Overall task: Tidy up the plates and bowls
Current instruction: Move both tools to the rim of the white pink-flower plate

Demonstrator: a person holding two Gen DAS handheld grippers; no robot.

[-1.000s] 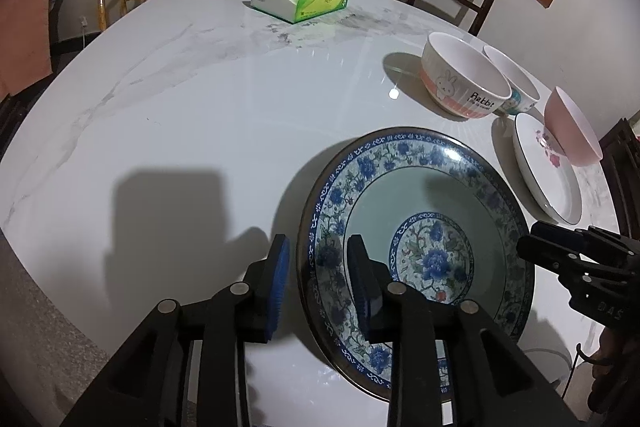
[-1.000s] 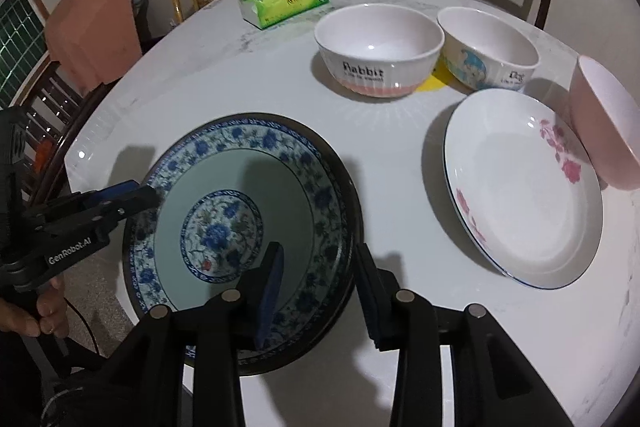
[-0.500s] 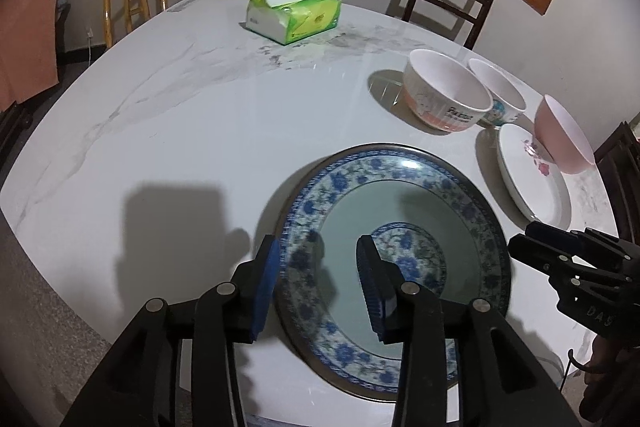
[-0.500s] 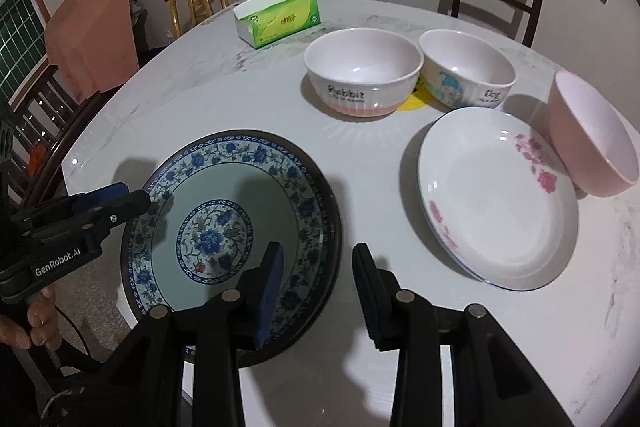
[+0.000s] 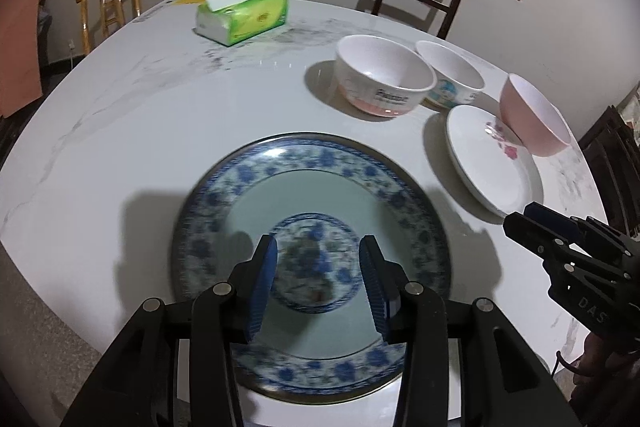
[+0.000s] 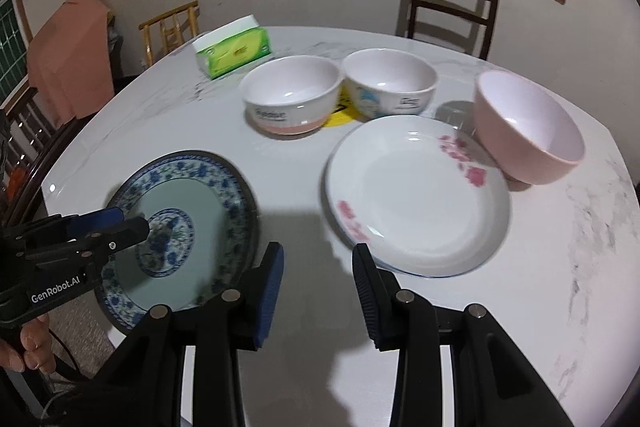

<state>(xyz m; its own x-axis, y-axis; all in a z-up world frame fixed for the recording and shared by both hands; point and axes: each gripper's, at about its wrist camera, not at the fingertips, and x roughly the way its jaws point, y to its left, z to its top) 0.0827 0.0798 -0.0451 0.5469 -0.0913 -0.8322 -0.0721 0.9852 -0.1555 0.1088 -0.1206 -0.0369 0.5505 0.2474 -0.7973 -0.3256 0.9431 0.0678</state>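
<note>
Little of the sorting looks done. The blue-patterned plate (image 5: 312, 267) lies flat near the front edge of the marble table (image 5: 160, 115), and the white plate (image 6: 418, 197) with pink flowers lies apart from it to the right, so the two plates are not yet stacked. Behind them stand three separate bowls: the bowl with a pink base (image 6: 292, 99), the bowl with a blue picture (image 6: 390, 85) just beside it, and the pink bowl (image 6: 528, 131), which appears to touch or overlap the white plate's far rim. None is nested in another. The left gripper (image 5: 318, 281) hangs over the middle of the blue plate, jaws spread wide and holding nothing. The right gripper (image 6: 318, 285) hovers over bare table between the two plates, equally open and empty. Judging by this, both the plate stacking and the bowl nesting remain. A tissue pack (image 5: 242, 13) sits at the back.
</note>
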